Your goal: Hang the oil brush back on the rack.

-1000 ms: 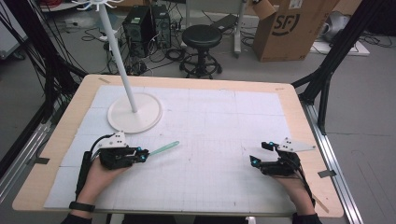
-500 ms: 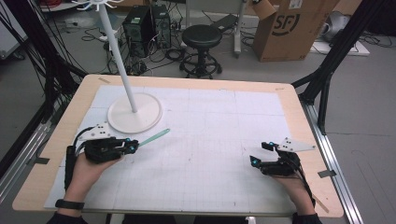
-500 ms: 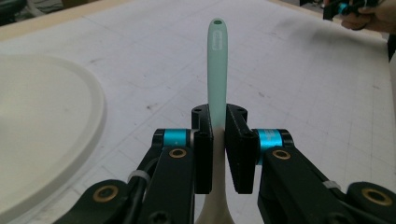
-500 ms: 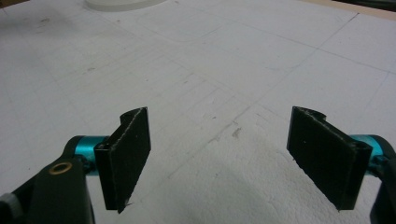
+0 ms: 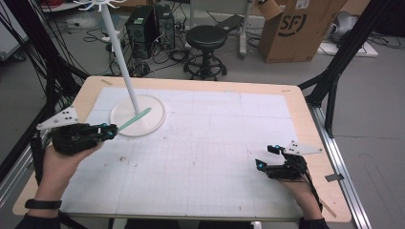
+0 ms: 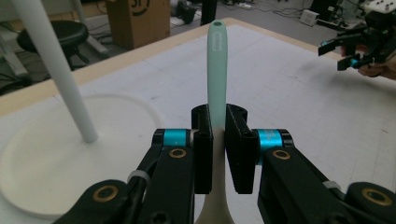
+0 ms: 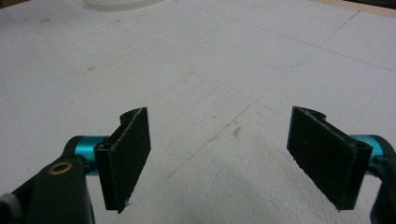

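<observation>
My left gripper (image 5: 109,130) is shut on a slim mint-green utensil handle (image 5: 134,119), lifted off the table at the left. In the left gripper view the handle (image 6: 217,70) rises straight up between the closed pads (image 6: 203,154), a small hole at its tip and a cream section below. Its tip points toward the white stand's round base (image 5: 152,123). The stand's pole (image 5: 119,55) leans up and left. My right gripper (image 5: 267,156) rests low near the table's right front, jaws wide apart. Nothing lies between its fingers (image 7: 128,156) in the right gripper view (image 7: 224,161).
A white gridded mat (image 5: 205,143) covers the wooden table (image 5: 305,109). Behind the table stand a black stool (image 5: 206,38), a cardboard box (image 5: 298,28) and computer towers (image 5: 148,26). Black frame struts (image 5: 344,52) rise at the right.
My left hand has lifted and drawn back toward the left with the green handle in its grip. The right hand has stayed put.
</observation>
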`<state>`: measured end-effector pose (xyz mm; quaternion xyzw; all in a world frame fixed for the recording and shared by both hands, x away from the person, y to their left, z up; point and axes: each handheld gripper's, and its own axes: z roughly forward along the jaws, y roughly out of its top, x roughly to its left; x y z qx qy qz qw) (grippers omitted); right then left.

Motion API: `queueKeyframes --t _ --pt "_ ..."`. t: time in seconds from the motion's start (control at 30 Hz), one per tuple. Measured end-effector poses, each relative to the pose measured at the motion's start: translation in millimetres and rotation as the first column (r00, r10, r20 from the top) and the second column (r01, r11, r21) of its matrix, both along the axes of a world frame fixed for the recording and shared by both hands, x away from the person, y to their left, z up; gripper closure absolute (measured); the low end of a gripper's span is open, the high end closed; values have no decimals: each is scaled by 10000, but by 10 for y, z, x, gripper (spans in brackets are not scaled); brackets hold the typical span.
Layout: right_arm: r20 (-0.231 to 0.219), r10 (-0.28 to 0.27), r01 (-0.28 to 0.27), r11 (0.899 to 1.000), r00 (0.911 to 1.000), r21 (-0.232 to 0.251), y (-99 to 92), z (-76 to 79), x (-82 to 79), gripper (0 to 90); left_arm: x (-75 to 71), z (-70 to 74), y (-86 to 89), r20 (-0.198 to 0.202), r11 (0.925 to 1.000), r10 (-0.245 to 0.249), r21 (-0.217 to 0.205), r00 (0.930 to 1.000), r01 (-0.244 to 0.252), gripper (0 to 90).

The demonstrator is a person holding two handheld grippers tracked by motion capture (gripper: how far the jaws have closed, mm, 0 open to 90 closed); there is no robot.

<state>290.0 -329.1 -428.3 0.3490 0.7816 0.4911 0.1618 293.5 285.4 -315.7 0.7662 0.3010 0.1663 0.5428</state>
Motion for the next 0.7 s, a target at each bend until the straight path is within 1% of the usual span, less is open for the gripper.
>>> queueKeyframes --t 0.2,0.23,0.27,0.43,0.5,0.63,0.7 --pt "5 8 -8 10000 10000 22 -2 -1 5 206 -7 279 130 312 9991 416 14 9986 -416 818" --pt "-10 10 -10 10000 10000 14 -3 -2 5 205 -10 369 165 432 9981 621 -26 9971 -621 818" --pt "-10 7 -7 10000 10000 18 -2 -2 6 205 -10 369 165 432 9981 621 -26 9971 -621 818" --pt "16 17 -17 10000 10000 -4 -2 -5 10 206 -11 582 239 670 9950 994 -184 9928 -983 818" --pt "-31 9 -9 10000 10000 10 -2 -4 7 205 -12 668 261 780 9932 1158 -199 9902 -1146 818" --pt "-24 12 -12 10000 10000 0 -4 -3 8 205 -1 791 308 911 9912 1324 -177 9870 -1313 818" --pt "-22 13 -13 10000 10000 -1 -4 -4 8 205 7 849 337 938 9901 1391 -343 9858 -1364 818"
